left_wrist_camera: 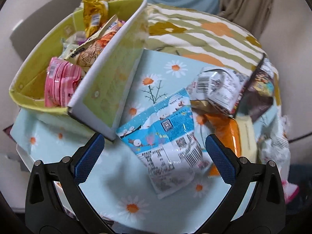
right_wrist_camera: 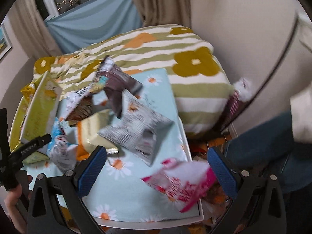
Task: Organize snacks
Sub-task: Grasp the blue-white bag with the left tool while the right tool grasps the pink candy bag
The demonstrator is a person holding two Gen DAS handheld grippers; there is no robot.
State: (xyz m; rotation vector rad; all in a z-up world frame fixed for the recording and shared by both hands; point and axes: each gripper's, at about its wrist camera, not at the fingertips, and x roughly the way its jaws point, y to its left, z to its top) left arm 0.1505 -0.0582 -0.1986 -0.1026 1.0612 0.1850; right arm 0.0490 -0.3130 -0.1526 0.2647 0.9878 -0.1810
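Note:
A green fabric box holding several snack packets, among them a pink one and a gold one, stands at the left on a daisy-print cloth. My left gripper is open just above a blue and white snack packet lying beside the box. More packets are heaped to the right. In the right wrist view my right gripper is open over the cloth, with a pink and white packet close to its right finger and a grey packet ahead. The green box is at the left.
A striped flowered cushion lies behind the cloth. Curtains and a wall rise at the back. A person's hand holds the left tool, and a blue-trousered leg is at the right. The tray edge runs right of the cloth.

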